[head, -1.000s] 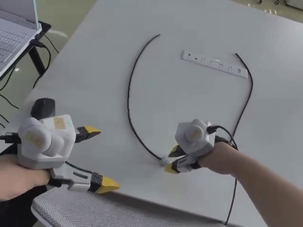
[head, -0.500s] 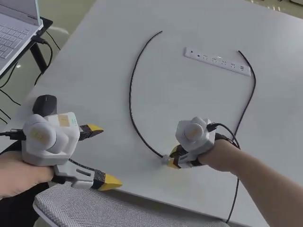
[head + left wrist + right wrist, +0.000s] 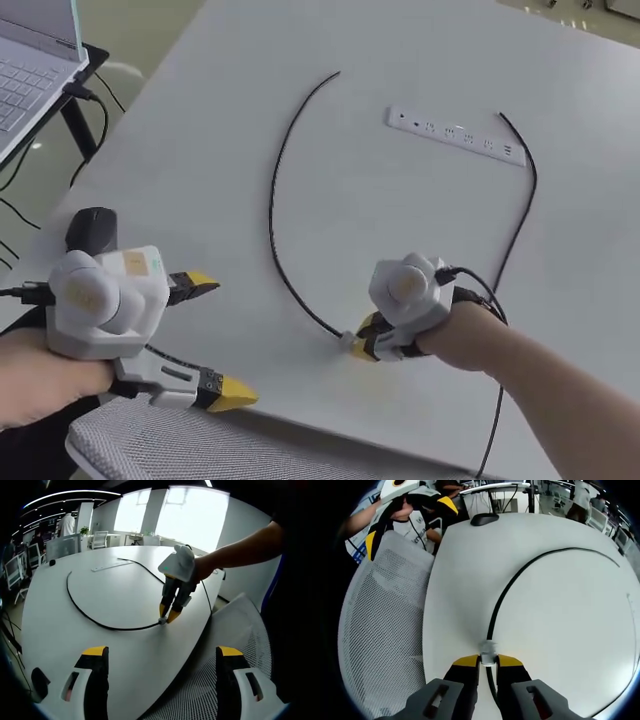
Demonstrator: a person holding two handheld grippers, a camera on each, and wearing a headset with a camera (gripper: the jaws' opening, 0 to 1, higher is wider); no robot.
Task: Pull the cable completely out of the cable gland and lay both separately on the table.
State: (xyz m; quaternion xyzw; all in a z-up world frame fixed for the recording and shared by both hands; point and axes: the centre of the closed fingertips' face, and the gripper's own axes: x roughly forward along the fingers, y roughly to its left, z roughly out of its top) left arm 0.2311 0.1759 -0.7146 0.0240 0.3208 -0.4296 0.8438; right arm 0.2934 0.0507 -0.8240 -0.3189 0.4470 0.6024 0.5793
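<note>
Clamping side: right gripper (image 3: 360, 345), jaws drawn narrow, yellow tips nipping the gland (image 3: 347, 340), low over the table (image 3: 200, 150) near its front edge
Gland: small and pale, resting on the tabletop; in the right gripper view the gland (image 3: 488, 650) sits partly between the tips of that gripper (image 3: 488, 661)
Cable: black cable (image 3: 272, 210) threaded through the gland, running from it in a wide arc to the left and away across the table; a short length seems to pass back between the right jaws
Left gripper: left gripper (image 3: 222, 338) with jaws spread wide, holding nothing, at the table's front edge above a mesh chair (image 3: 150, 445), well apart from the gland
Strip: white power strip (image 3: 455, 135) on the far side, apart from the cable's far end
Mouse: dark mouse (image 3: 90, 228) by the left edge
</note>
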